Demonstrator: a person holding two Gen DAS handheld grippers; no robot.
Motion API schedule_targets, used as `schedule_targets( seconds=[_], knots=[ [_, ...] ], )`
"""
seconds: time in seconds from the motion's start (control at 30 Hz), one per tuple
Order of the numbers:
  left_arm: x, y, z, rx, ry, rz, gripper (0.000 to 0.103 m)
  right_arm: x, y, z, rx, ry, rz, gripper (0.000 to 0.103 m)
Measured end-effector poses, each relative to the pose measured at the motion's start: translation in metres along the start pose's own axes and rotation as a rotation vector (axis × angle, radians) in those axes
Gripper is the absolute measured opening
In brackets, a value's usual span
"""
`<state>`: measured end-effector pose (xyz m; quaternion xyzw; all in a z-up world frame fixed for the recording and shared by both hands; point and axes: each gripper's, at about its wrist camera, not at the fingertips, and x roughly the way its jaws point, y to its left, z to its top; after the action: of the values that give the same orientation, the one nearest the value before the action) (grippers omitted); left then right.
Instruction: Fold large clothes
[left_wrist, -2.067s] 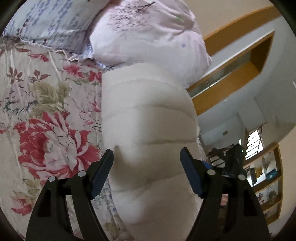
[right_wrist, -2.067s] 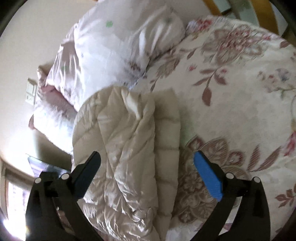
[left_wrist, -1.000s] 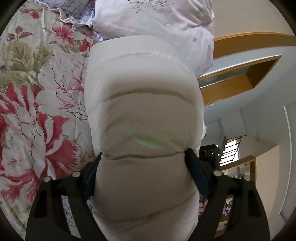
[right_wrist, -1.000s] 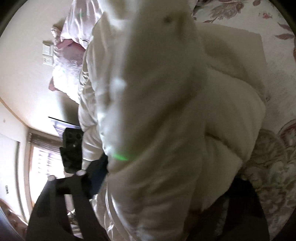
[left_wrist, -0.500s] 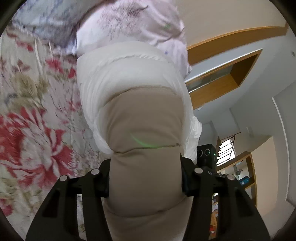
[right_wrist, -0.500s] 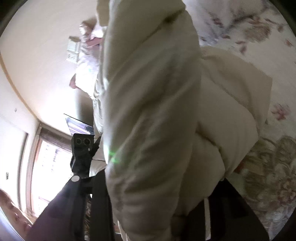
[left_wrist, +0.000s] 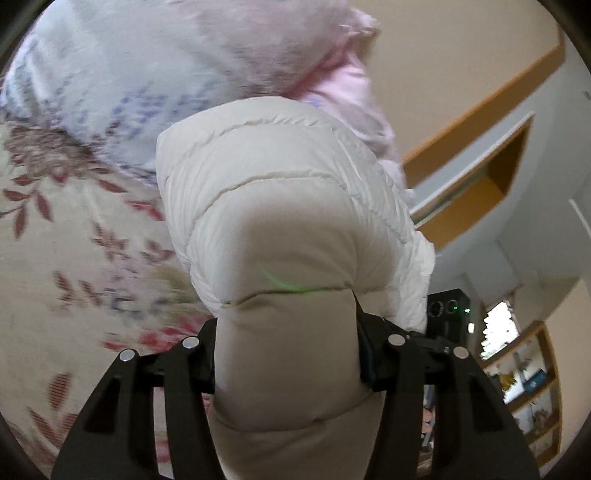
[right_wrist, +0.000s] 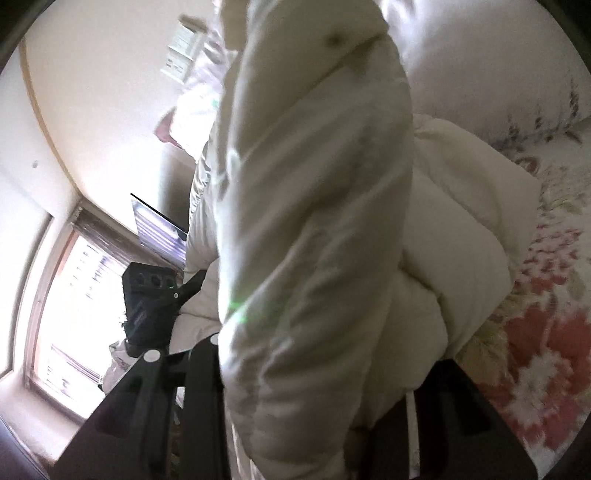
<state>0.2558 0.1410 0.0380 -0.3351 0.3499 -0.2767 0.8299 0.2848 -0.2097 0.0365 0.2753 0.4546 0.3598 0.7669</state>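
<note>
A cream quilted puffer jacket (left_wrist: 280, 206) is folded into a thick bundle and fills the middle of both wrist views. In the left wrist view my left gripper (left_wrist: 286, 354) is shut on one end of the bundle, and the padding bulges out between the black fingers (left_wrist: 201, 354). In the right wrist view my right gripper (right_wrist: 314, 387) is shut on the other end of the jacket (right_wrist: 314, 221), which hides its fingertips. The bundle hangs lifted above the flowered bedspread (left_wrist: 74, 258).
Pale printed pillows (left_wrist: 166, 66) lie at the head of the bed behind the jacket. A wooden wall shelf (left_wrist: 480, 177) and an open bookcase (left_wrist: 528, 376) stand to the right. The right wrist view shows a bright window (right_wrist: 74, 314), the other hand's gripper (right_wrist: 147, 302) and bedspread (right_wrist: 535, 332).
Both grippers closed on the ends of the folded jacket and lifted it off the bedspread. The views tilted upward, and more wall and pillows came into sight.
</note>
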Motion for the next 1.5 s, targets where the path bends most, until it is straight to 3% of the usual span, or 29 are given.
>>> schedule_targets(
  seconds=[0.17,0.53,0.63,0.73,0.83,0.9,1.0,1.13,1.17,1.23,1.27,1.37,1.5],
  knots=[
    [0.012,0.031,0.002,-0.025,0.041,0.085,0.054,0.036,-0.019,0.001,0.052,0.045,-0.048,0.034],
    [0.032,0.062,0.008,-0.028,0.102,0.191,0.061,0.069,-0.025,0.001,0.113,0.054,-0.184,0.056],
    [0.038,0.063,0.009,-0.03,0.105,0.204,0.064,0.083,-0.027,-0.004,0.134,0.058,-0.194,0.064],
    [0.027,0.053,0.008,0.003,0.083,0.231,0.066,0.068,-0.017,-0.005,0.136,0.06,-0.236,0.078],
    [0.01,0.035,0.009,0.074,0.026,0.276,0.066,0.036,0.0,-0.005,0.081,-0.013,-0.324,0.084],
    [-0.004,0.015,0.007,0.162,-0.027,0.32,0.066,0.008,0.009,0.0,0.052,-0.117,-0.399,0.084],
    [-0.02,-0.02,-0.006,0.293,-0.08,0.327,0.066,-0.017,0.016,0.015,0.058,-0.227,-0.418,0.084],
    [-0.004,-0.063,-0.028,0.426,-0.03,0.339,0.066,-0.009,0.009,0.045,0.052,-0.242,-0.432,0.076],
    [0.001,-0.066,-0.034,0.452,-0.011,0.36,0.066,0.001,0.009,0.046,0.056,-0.224,-0.437,0.069],
    [0.014,-0.073,-0.046,0.504,0.016,0.405,0.066,0.017,0.0,0.045,0.065,-0.191,-0.425,0.045],
    [0.02,-0.074,-0.049,0.518,0.027,0.422,0.066,0.024,-0.002,0.045,0.063,-0.179,-0.415,0.027],
    [0.031,-0.073,-0.059,0.538,0.049,0.455,0.066,0.032,-0.016,0.047,0.084,-0.218,-0.473,0.017],
    [0.039,-0.076,-0.066,0.573,0.056,0.468,0.066,0.037,-0.038,0.041,0.153,-0.206,-0.533,0.015]
  ],
)
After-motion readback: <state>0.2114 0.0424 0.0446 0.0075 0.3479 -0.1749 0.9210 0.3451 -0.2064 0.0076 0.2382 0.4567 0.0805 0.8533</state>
